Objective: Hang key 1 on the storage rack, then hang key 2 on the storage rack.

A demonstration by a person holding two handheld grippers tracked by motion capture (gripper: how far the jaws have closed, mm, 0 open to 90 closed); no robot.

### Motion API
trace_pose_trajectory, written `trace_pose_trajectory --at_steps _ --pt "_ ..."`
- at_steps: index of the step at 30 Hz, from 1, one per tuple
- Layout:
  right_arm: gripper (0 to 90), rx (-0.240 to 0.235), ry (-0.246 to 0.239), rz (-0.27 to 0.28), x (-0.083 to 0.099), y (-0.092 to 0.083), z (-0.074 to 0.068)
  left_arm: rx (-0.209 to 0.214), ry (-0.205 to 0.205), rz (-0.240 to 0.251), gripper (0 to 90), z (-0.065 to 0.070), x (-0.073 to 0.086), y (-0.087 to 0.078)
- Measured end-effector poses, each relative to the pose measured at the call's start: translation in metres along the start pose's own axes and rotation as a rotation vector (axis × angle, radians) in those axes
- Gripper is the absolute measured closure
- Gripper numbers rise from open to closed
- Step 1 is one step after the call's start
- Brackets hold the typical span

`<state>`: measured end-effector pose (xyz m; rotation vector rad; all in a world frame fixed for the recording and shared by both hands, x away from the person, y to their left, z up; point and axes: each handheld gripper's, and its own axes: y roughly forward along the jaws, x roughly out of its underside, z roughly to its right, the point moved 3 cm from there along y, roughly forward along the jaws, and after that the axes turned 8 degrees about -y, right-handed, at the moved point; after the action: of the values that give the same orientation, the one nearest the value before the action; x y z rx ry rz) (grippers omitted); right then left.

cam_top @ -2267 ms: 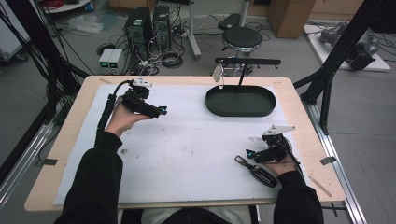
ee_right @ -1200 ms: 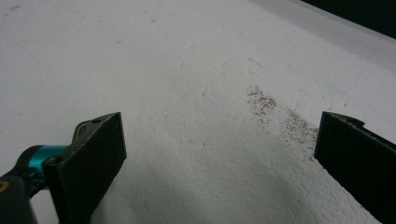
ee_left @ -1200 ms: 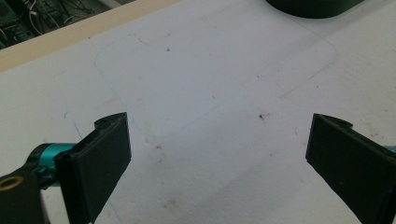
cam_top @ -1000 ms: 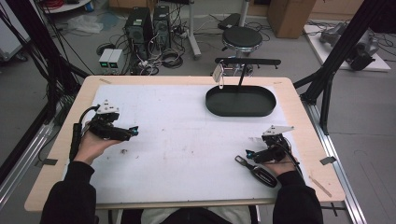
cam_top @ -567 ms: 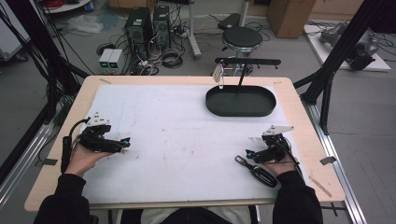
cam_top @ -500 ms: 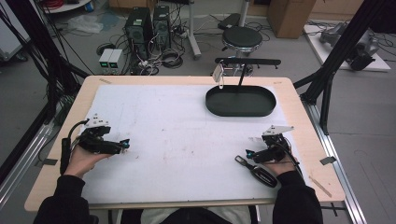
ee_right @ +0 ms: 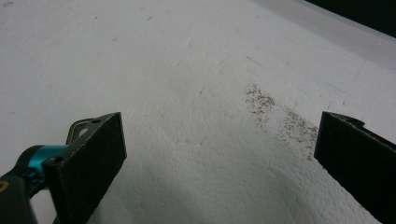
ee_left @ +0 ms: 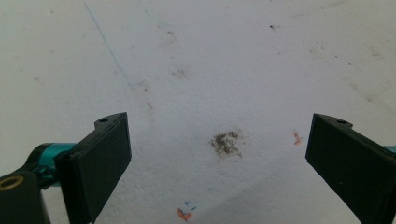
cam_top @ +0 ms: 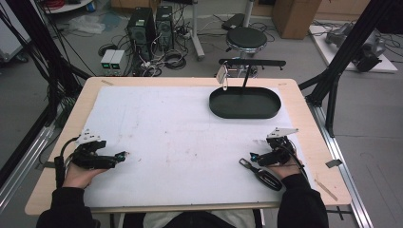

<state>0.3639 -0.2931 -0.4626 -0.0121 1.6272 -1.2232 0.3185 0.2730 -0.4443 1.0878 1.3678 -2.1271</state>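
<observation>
My left gripper (cam_top: 122, 155) rests low over the white mat (cam_top: 180, 137) near the table's front left, held by a hand in a black sleeve. Its jaws stand wide open (ee_left: 219, 122) with only stained mat between them. My right gripper (cam_top: 252, 156) rests at the front right, also wide open (ee_right: 222, 119) and empty. A black elongated object with a metal loop end (cam_top: 260, 174) lies on the mat just in front of and beside the right gripper. The loop (ee_right: 79, 127) peeks out behind the left jaw in the right gripper view.
A black oval tray (cam_top: 244, 113) sits at the back right of the table, with a black stand (cam_top: 252, 62) behind it and a small tag (cam_top: 221, 73) hanging from it. Beyond the table are a stool, computer boxes and cables on the floor.
The left hand has drawn its gripper from the table's back-left area down to the front left edge. The right gripper and the black object have stayed put.
</observation>
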Motion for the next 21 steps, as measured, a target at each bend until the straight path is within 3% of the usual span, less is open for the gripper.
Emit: trace_pose_trajectory --at_steps 12,17,21 --pt "1.5 -0.024 0.009 0.014 -0.003 -0.003 -0.003 -0.031 0.005 -0.001 7.2 -0.001 0.008 0.001" --pt "1.4 -0.073 -0.037 0.052 -0.019 -0.013 -0.014 -0.032 0.000 0.015 7.2 -0.002 0.007 -0.002" --pt "1.5 -0.108 -0.083 0.014 -0.028 -0.014 -0.025 -0.031 -0.002 0.017 7.2 -0.003 0.007 -0.001"
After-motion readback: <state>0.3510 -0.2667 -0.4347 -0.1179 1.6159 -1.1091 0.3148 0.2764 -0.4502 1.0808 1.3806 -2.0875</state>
